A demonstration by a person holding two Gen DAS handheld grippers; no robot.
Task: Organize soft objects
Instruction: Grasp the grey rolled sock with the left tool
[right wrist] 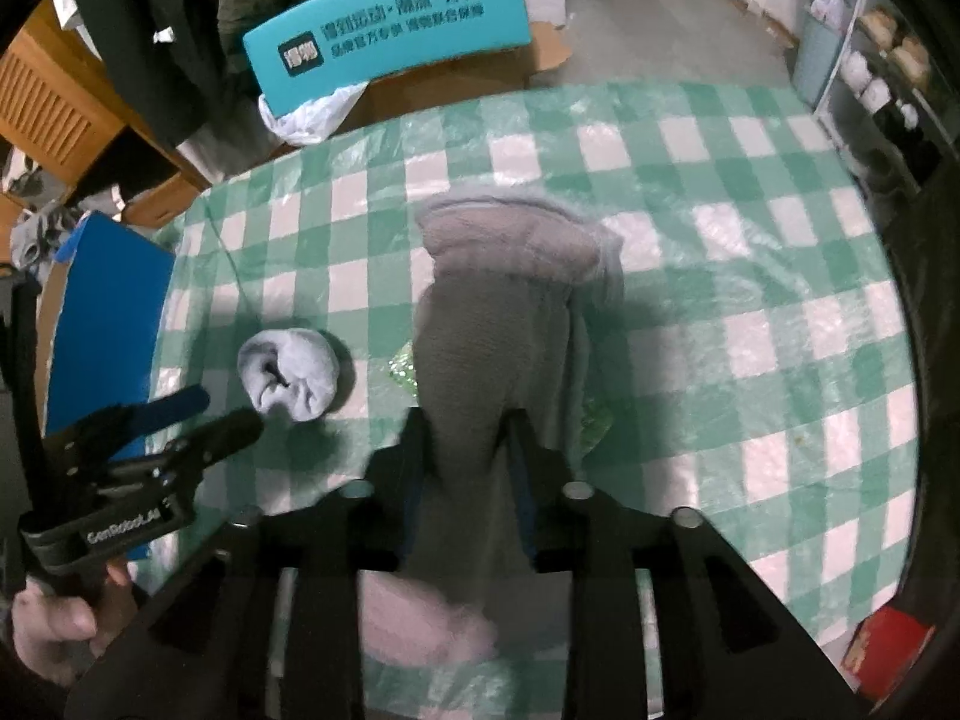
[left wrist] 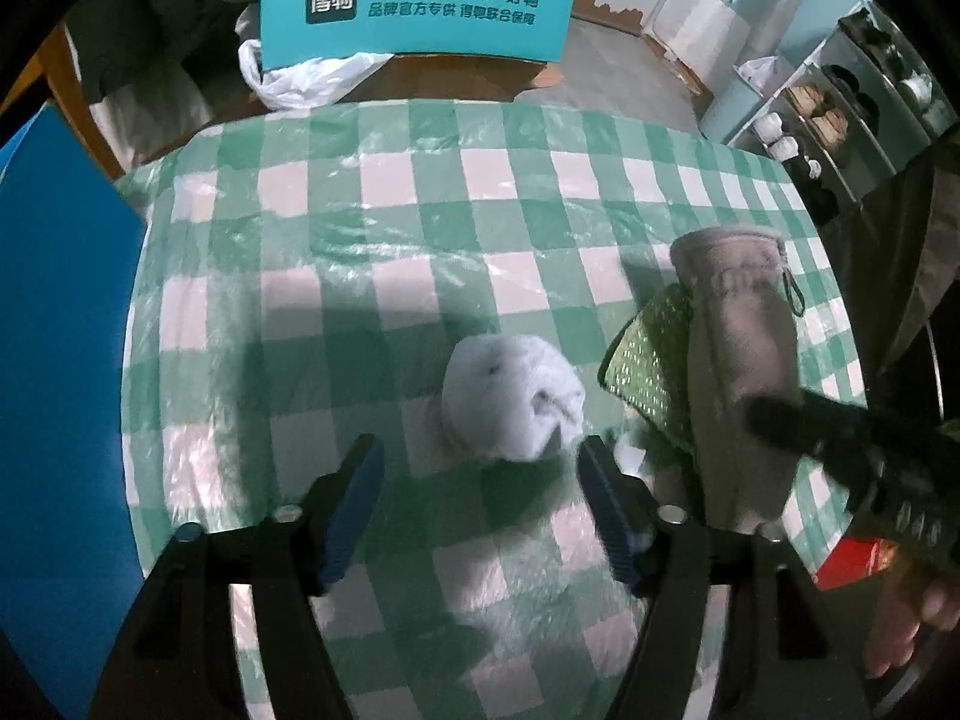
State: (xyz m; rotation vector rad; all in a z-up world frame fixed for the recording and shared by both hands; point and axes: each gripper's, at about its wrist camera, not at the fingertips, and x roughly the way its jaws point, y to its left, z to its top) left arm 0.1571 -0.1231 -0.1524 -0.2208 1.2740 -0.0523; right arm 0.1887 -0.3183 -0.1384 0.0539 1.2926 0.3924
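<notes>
A: What writing are we reading here?

B: We are making out white Chinese print, 得物 in a dark square and lines beside it, on the teal box beyond the checked cloth. "GenRobot.AI" is showing on the left claw in the right view.

A: And where are we finding the soft things?

B: The right claw is gripping the grey glove, its fingers pinching the glove near its lower part while the cuff is pointing away. A green sponge is lying under the glove's edge. The left claw is hanging released, and the rolled pale sock is sitting on the cloth just ahead of its spread tips, nearer the right-hand one.
</notes>
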